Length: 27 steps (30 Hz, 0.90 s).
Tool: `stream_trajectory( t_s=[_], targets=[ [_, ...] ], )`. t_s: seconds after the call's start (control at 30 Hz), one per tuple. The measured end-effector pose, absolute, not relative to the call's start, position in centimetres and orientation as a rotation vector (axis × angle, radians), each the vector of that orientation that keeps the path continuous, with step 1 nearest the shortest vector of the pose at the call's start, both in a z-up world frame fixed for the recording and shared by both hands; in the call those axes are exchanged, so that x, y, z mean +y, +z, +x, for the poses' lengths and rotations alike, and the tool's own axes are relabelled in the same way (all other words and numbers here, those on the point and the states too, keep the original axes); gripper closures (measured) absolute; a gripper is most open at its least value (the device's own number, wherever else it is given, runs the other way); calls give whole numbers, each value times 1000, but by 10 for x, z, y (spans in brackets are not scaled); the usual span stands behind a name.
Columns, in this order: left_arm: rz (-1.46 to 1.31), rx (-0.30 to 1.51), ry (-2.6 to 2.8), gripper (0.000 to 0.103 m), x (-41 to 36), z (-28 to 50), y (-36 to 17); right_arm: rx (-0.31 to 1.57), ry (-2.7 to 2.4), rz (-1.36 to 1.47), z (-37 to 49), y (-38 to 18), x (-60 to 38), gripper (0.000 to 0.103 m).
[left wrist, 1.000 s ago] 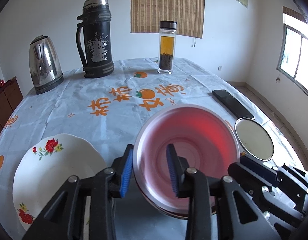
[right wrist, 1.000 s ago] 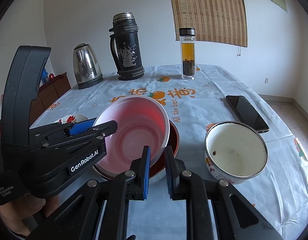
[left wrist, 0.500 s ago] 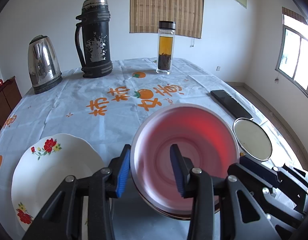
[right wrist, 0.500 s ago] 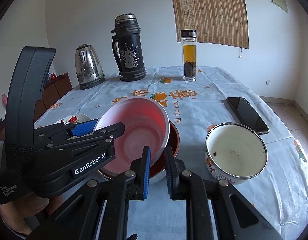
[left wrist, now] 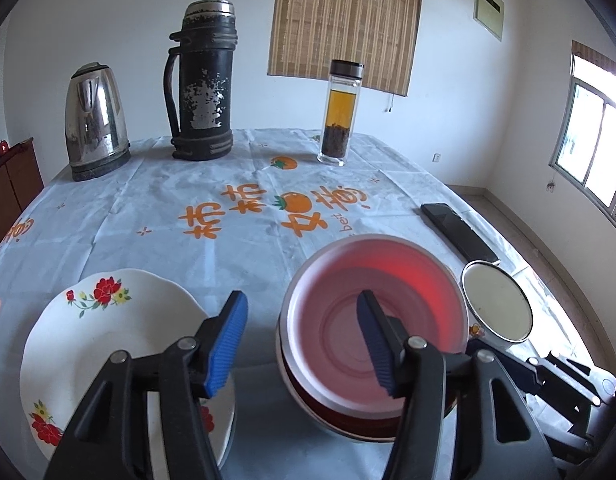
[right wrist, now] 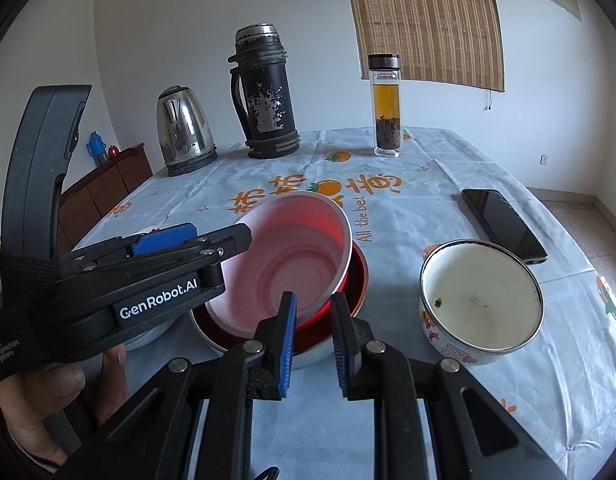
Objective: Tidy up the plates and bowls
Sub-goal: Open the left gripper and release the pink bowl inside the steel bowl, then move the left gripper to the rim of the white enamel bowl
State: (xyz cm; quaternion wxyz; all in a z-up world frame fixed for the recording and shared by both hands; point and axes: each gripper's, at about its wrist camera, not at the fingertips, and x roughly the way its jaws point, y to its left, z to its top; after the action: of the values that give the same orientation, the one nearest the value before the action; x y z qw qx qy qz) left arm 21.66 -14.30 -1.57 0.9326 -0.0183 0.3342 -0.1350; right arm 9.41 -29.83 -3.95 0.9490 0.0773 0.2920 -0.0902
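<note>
A pink bowl (left wrist: 371, 312) (right wrist: 292, 256) sits tilted inside a red bowl (left wrist: 347, 420) (right wrist: 357, 276) on the tablecloth. My left gripper (left wrist: 300, 336) (right wrist: 220, 234) straddles the pink bowl's left rim. Its jaws are opening, and neither pad touches the rim. My right gripper (right wrist: 313, 300) is shut on the pink bowl's near rim, one finger inside and one outside. A white flowered plate (left wrist: 108, 332) lies left of the bowls, under my left finger. A white enamel bowl (right wrist: 479, 300) (left wrist: 495, 304) stands to the right.
A black phone (right wrist: 503, 224) lies beyond the enamel bowl near the table's right edge. At the back stand a steel kettle (left wrist: 96, 120), a black thermos (left wrist: 202, 80) and a glass tea bottle (left wrist: 339, 112). A person's hand (right wrist: 60, 392) holds the left gripper.
My left gripper's jaws have spread apart and let go of the pink bowl's left rim. The right gripper has kept its grip and place.
</note>
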Motion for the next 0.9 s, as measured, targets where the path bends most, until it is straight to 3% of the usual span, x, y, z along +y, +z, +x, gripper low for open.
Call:
stream_trajectory(
  t_s=[0.17,0.23,0.3,0.33,0.9],
  targets=[
    [-52,688,-277,40,-140,217,-15,598,-149,212,91,-39,-302,83],
    [-52,687,-277,40,-140,217,-15,607,-152,203,91,-38,-300,71],
    [-52,688,-279,40,-140,218,-16,606,-160,188,89,-39,-298,47],
    [-51,690,-278,40,-141,218,-16,603,-170,177,87,-39,-297,45],
    [-45,689,-250,36,-143,215,-23,551,-266,192,62,-39,-319,45]
  ],
)
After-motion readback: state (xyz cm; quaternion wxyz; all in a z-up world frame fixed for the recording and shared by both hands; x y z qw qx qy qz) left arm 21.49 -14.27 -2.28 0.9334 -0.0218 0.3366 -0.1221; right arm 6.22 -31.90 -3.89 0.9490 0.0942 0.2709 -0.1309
